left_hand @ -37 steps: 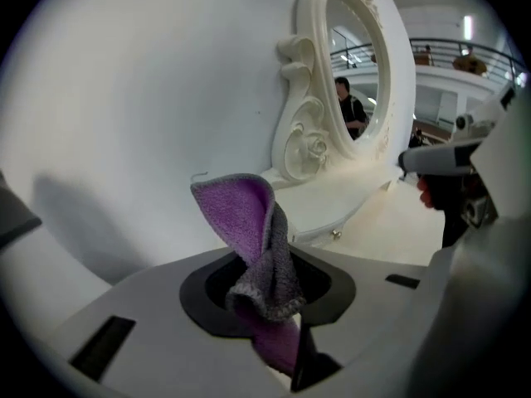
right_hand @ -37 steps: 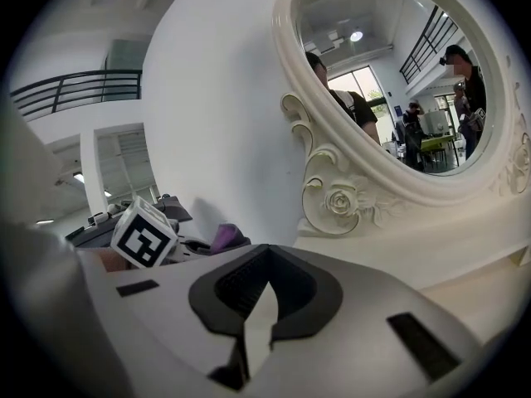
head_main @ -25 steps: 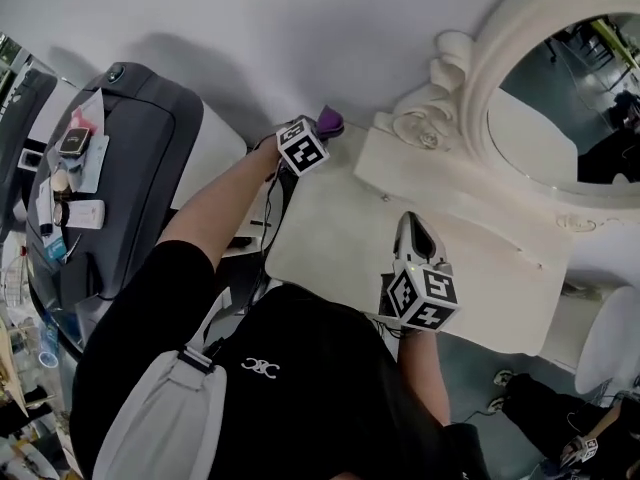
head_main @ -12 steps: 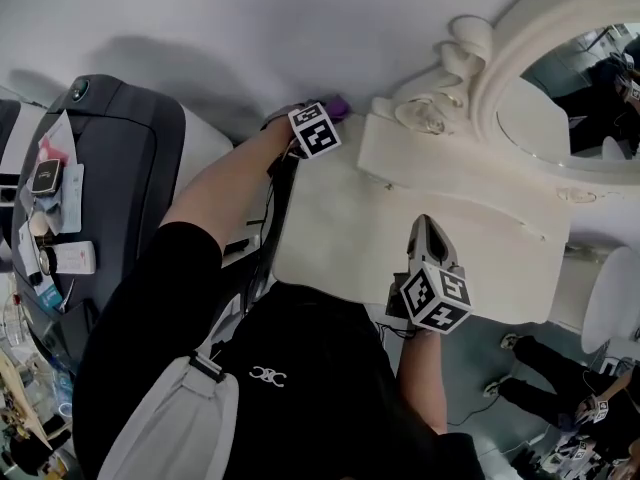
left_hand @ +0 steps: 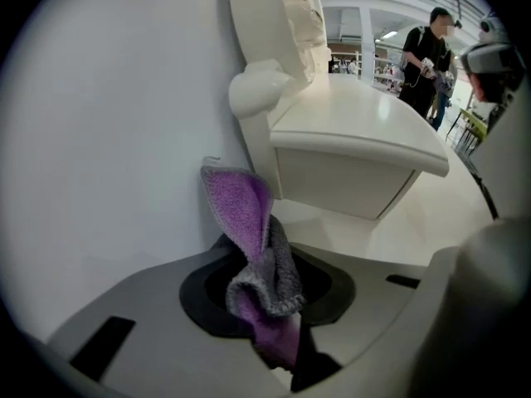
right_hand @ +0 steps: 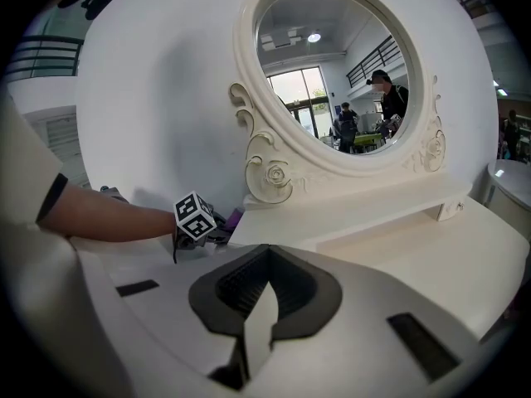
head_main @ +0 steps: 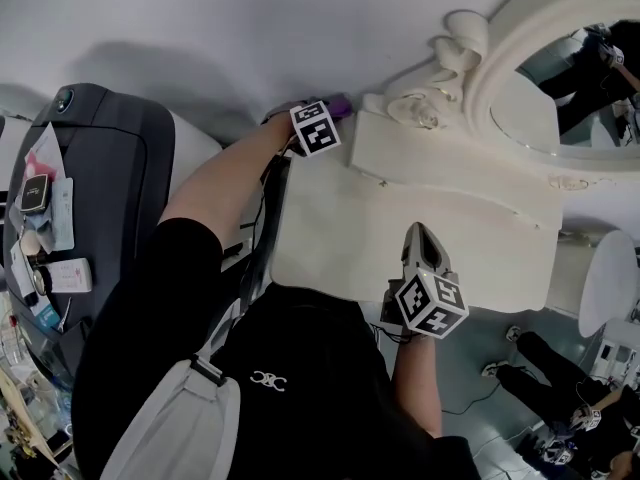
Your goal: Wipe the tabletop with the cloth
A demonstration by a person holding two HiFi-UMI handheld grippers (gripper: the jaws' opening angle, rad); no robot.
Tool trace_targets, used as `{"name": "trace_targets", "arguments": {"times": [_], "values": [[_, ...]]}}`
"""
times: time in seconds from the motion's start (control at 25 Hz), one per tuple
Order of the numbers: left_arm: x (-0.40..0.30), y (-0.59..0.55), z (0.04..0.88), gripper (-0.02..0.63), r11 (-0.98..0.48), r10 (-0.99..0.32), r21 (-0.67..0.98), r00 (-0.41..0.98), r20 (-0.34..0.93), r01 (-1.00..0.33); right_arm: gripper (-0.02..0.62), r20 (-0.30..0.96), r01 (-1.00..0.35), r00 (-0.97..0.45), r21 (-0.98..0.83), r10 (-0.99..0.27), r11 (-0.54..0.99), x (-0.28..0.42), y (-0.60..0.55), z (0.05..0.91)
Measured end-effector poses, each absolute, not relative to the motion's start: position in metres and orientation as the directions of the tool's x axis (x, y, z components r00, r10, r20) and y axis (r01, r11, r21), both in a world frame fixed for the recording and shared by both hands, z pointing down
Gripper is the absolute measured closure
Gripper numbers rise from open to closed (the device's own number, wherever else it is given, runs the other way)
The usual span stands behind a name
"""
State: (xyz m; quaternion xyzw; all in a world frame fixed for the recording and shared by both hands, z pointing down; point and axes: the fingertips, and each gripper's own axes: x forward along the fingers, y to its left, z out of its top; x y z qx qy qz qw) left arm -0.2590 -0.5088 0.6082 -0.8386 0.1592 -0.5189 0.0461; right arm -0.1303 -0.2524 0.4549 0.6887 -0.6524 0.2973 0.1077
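Left arm point(head_main: 215, 193): stretched forward and away from the body, forearm bare below a black short sleeve.
Left gripper point(head_main: 332, 114): held out at full reach, its marker cube point(head_main: 315, 128) facing up.
Left jaws: pinched on a purple and grey cloth point(left_hand: 253, 255), which bunches up out of them.
Right arm point(head_main: 415, 378): bent and kept close to the torso, forearm bare.
Right gripper point(head_main: 420, 236): pointing forward, marker cube point(head_main: 432, 304) nearest the body.
Right jaws: drawn together with only a thin pale sliver between them, nothing held.
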Motion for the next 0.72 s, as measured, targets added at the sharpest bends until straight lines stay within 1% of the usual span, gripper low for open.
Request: {"name": "trace_targets", "arguments": {"times": [0.08,0.2,0.48,0.72], "values": [[-0.251,-0.501,0.609,0.508,-0.955,-0.29,-0.226,0.443,0.848,-0.194,0.583,0.557,-0.963,-0.032,-0.24,-0.83,-0.124,-0.133,-0.25,0.456],[-0.239,-0.496,0.611,0.509,-0.963,-0.27,-0.233,0.45,0.852,-0.136,0.583,0.561,-0.966,-0.038,-0.231,-0.827,-0.112,-0.135,-0.25,0.454],[-0.242,-0.468,0.613,0.509,-0.967,-0.2,-0.249,0.449,0.871,0.05,0.583,0.554,-0.969,-0.057,-0.231,-0.831,-0.088,-0.14,-0.255,0.451],[-0.25,-0.434,0.613,0.509,-0.971,-0.163,-0.224,0.462,0.872,0.08,0.583,0.544,-0.972,-0.089,-0.23,-0.834,-0.046,-0.155,-0.259,0.445]]}}
